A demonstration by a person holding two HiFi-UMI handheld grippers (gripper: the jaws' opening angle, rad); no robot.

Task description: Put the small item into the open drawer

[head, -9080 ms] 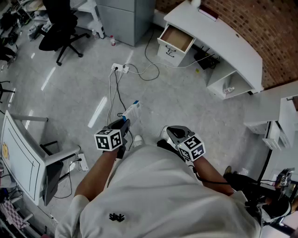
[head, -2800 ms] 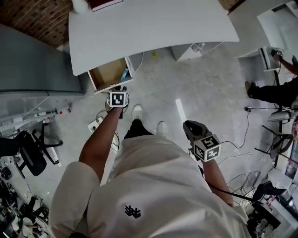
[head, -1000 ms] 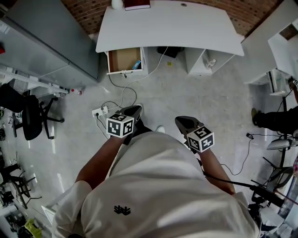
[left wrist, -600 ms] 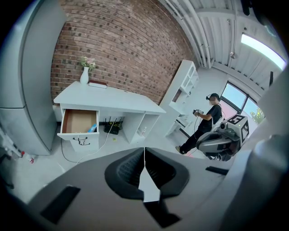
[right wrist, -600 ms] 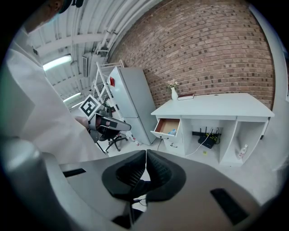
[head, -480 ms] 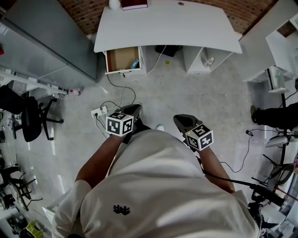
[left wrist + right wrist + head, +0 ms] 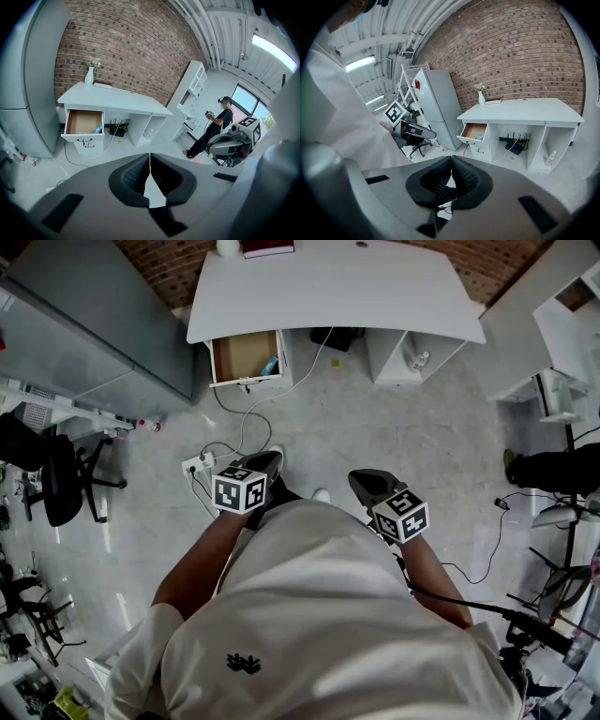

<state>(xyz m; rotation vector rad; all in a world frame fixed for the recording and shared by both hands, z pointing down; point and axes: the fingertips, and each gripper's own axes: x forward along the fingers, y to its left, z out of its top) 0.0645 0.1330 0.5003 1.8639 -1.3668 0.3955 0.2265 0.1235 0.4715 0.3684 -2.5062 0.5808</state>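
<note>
The white desk (image 7: 337,292) stands at the far side of the floor, its drawer (image 7: 246,357) pulled open. A small blue item (image 7: 270,365) lies inside the drawer at its right side; it also shows as the blue item (image 7: 97,129) in the left gripper view and the blue item (image 7: 479,137) in the right gripper view. My left gripper (image 7: 267,457) is held close to my body, far from the drawer, shut and empty (image 7: 150,161). My right gripper (image 7: 361,477) hangs beside it, also shut with nothing in it (image 7: 451,168).
A power strip (image 7: 199,463) and cables lie on the floor between me and the drawer. A grey cabinet (image 7: 84,324) stands left of the desk, with an office chair (image 7: 47,474) further left. A vase (image 7: 89,75) and a book sit on the desk. Another person (image 7: 213,126) stands at the right.
The left gripper carried a blue-white item, reached the drawer, and has drawn back empty; the item lies in the drawer. Over the last second the desk has drifted slightly farther away.
</note>
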